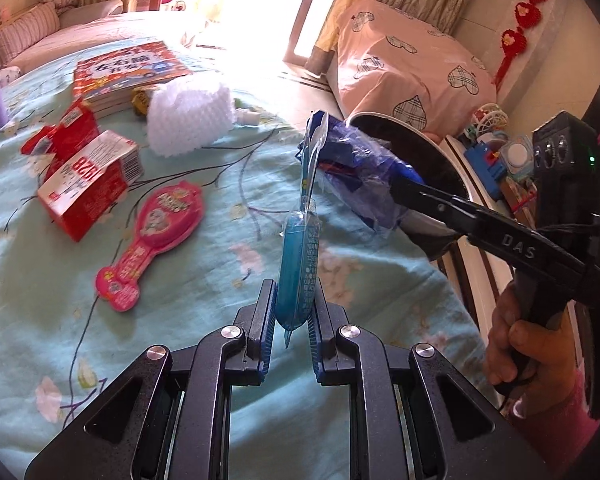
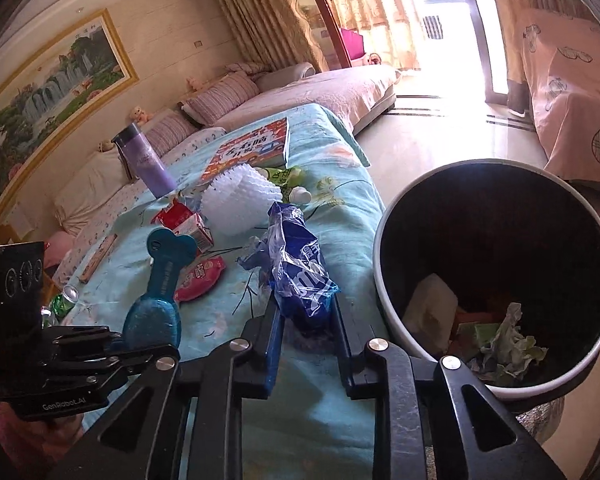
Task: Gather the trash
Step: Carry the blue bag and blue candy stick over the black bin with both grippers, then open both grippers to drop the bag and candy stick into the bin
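My left gripper is shut on a blue bone-shaped snack packet and holds it upright above the bed; it also shows in the right wrist view. My right gripper is shut on a crumpled blue plastic wrapper, which also shows in the left wrist view, held near the bed's edge beside a black trash bin with a white rim. The bin holds paper and wrappers. A pink bone-shaped packet and red cartons lie on the turquoise bedspread.
A white spiky ball, a red picture book, a green wrapper and a purple bottle sit farther back on the bed. A sofa with cushions lies beyond. Toys crowd the floor at right.
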`<action>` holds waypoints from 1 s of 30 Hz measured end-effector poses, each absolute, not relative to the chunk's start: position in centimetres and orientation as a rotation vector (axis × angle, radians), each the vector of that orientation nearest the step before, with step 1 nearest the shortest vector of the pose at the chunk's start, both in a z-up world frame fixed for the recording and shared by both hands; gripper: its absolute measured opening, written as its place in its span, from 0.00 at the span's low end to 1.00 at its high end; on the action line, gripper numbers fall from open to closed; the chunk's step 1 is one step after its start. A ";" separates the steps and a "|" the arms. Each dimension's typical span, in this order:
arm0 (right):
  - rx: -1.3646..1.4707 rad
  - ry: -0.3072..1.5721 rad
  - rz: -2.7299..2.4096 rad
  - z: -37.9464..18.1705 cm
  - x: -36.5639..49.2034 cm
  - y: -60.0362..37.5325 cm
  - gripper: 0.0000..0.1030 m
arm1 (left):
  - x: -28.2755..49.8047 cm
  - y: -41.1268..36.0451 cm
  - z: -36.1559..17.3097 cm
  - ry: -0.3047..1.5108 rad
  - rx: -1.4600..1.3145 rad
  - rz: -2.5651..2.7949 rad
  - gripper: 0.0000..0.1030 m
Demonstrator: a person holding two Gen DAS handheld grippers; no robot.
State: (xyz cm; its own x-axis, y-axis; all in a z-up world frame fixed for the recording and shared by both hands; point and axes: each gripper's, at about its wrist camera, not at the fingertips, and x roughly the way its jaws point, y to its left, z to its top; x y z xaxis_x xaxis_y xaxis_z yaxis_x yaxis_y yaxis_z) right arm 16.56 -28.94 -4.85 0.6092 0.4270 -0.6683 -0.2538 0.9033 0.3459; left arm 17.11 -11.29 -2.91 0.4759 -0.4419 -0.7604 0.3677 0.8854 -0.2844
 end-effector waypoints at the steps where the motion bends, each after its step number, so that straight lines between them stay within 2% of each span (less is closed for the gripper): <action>1: 0.243 0.816 0.394 -4.4 16.2 -29.6 0.23 | 17.2 -11.8 -2.8 0.954 -0.079 -0.506 0.14; 16: 0.377 0.756 0.195 -2.7 14.0 -39.8 0.23 | 20.1 -22.0 -0.7 0.979 0.025 -0.651 0.14; 30: 0.367 0.772 0.142 -3.3 15.9 -41.8 0.23 | 24.3 -26.1 -1.0 1.055 0.021 -0.668 0.14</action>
